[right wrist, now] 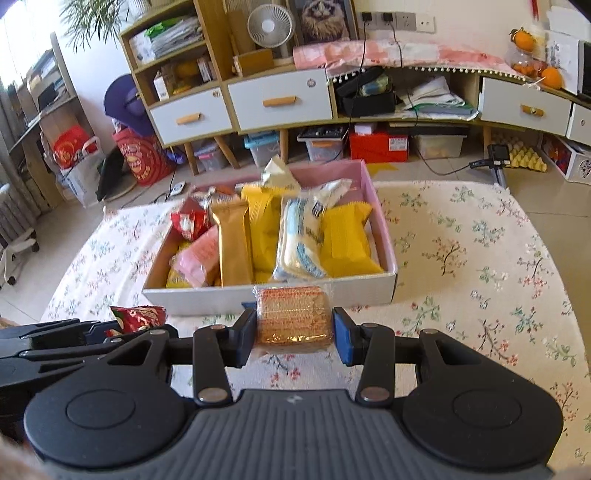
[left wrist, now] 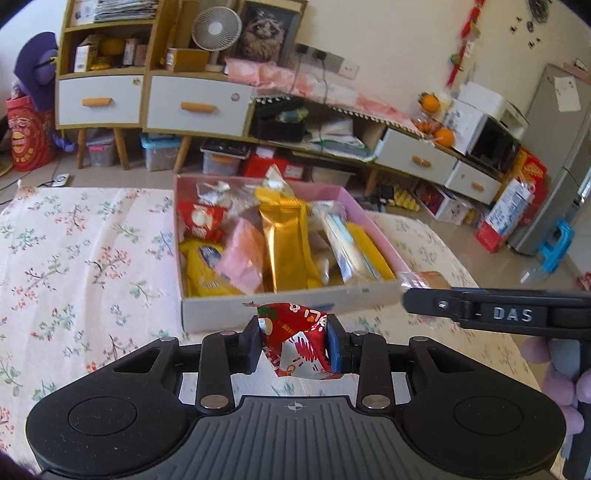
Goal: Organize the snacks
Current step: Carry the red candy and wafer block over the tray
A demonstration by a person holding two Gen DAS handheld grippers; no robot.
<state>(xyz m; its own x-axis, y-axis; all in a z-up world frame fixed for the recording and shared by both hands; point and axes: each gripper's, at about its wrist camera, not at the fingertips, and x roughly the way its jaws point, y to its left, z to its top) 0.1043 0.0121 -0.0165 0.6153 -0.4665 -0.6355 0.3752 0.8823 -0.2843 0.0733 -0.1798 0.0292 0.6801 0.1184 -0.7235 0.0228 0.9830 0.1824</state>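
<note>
A white and pink box (left wrist: 280, 304) (right wrist: 207, 297) stands on the flowered tablecloth, full of snack packets: gold (left wrist: 282, 240) (right wrist: 232, 243), yellow (right wrist: 345, 240), pink (left wrist: 243, 258) and red (left wrist: 199, 219). My left gripper (left wrist: 295, 341) is shut on a red snack packet (left wrist: 295, 339), just in front of the box's near wall; it also shows in the right wrist view (right wrist: 138, 317). My right gripper (right wrist: 293, 332) is shut on a clear-wrapped brown cracker pack (right wrist: 293, 317), also just before the near wall, and shows in the left wrist view (left wrist: 421, 291).
The table with the flowered cloth (left wrist: 85, 251) (right wrist: 480, 258) reaches left and right of the box. Behind it stand wooden cabinets with white drawers (left wrist: 195, 107) (right wrist: 277, 99), a fan (right wrist: 269, 26), storage bins on the floor and oranges (left wrist: 443, 134).
</note>
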